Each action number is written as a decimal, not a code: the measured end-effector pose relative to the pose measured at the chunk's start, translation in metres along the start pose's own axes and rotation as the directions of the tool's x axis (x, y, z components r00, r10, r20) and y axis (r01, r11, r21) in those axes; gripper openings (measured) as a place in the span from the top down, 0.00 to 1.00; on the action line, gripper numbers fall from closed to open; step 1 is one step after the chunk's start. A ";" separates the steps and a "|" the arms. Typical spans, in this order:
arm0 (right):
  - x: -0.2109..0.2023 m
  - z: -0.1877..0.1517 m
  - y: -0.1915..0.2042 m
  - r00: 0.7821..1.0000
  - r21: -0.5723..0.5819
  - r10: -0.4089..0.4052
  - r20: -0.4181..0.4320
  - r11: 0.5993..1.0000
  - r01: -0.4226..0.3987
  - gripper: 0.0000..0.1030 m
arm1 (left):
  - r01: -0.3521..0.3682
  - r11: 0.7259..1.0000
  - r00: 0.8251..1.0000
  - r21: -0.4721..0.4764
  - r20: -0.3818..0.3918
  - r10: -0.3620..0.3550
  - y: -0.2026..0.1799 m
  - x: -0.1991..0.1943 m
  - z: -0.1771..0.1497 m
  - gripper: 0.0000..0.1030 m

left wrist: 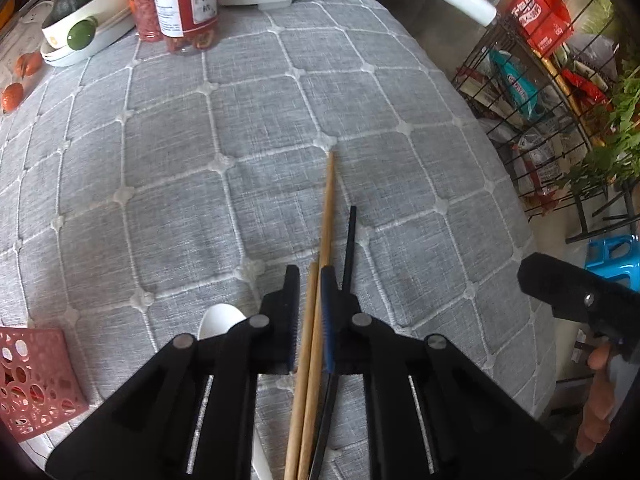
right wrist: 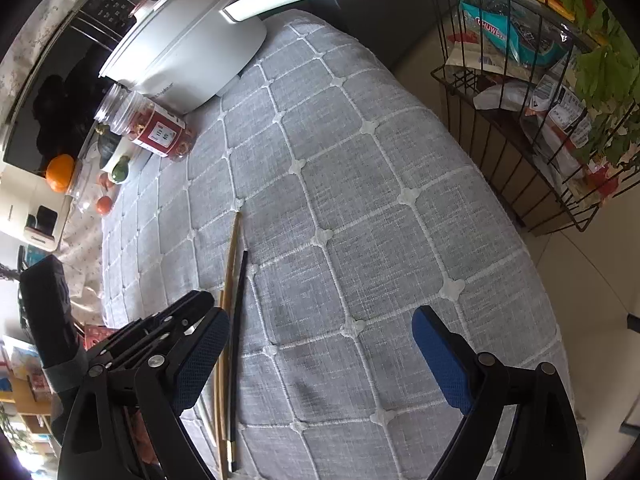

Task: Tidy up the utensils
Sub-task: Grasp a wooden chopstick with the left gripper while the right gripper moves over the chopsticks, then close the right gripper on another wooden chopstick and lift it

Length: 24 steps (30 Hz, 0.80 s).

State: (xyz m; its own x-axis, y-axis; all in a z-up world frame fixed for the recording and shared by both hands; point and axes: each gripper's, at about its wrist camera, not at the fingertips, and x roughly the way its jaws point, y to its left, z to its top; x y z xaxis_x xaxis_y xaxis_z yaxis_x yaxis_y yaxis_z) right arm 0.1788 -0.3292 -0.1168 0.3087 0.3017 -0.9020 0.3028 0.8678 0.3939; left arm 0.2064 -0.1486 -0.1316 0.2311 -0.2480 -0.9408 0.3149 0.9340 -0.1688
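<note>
The left gripper [left wrist: 310, 312] has its jaws drawn close around two wooden chopsticks [left wrist: 326, 216]. They run between the pads from six o'clock up toward twelve in the left wrist view, the longer tip resting on the grey quilted tablecloth [left wrist: 240, 120]. A black chopstick [left wrist: 351, 240] lies just outside the right-hand pad, apparently not in the grip, though the finger hides its lower part and I cannot be sure. A white spoon [left wrist: 220, 320] peeks out under the gripper at about eight o'clock, and a pink perforated basket [left wrist: 32, 380] sits at the cloth's edge near nine.

The right gripper [right wrist: 320, 360] stands wide open over bare cloth with nothing between its fingers; the chopsticks lie just past its left pad, at about nine o'clock in its own view.

The sticks are light, stiff and thin. Being smooth and rounded, they are likely to roll or scissor apart between flat pads, so a hold near the middle, squarely across both, should keep them parallel. The black one looks glossy and may slip more readily.

The cloth is soft and textured, giving a little under the tips. At twelve o'clock stand a white electric pot [right wrist: 188, 52] and a red-labelled jar [left wrist: 186, 4]; a wire rack [left wrist: 540, 92] of packets fills the room at two o'clock.
</note>
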 end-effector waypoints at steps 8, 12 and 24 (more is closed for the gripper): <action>-0.006 0.003 -0.009 1.000 0.016 0.008 0.013 1.000 -0.008 0.09 | -0.047 0.998 0.999 0.038 -0.015 0.047 -0.003 0.004 -0.006 0.90; -0.005 0.002 -0.007 1.000 0.012 0.011 0.006 1.000 -0.011 0.09 | -0.081 0.992 0.996 0.096 -0.033 0.085 -0.007 0.009 -0.018 0.90; 0.010 -0.002 0.007 0.999 -0.014 0.012 -0.030 1.000 -0.013 0.09 | -0.118 0.983 0.984 0.138 0.151 0.097 -0.014 -0.053 -0.041 0.94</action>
State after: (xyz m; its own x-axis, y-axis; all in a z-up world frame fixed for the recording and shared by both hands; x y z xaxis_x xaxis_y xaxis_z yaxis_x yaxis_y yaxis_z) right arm 0.1821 -0.3193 -0.1238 0.2856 0.3239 -0.9019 0.2864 0.8693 0.4029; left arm 0.1517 -0.1377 -0.0919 0.3964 -0.1922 -0.8977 0.4091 0.9124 -0.0147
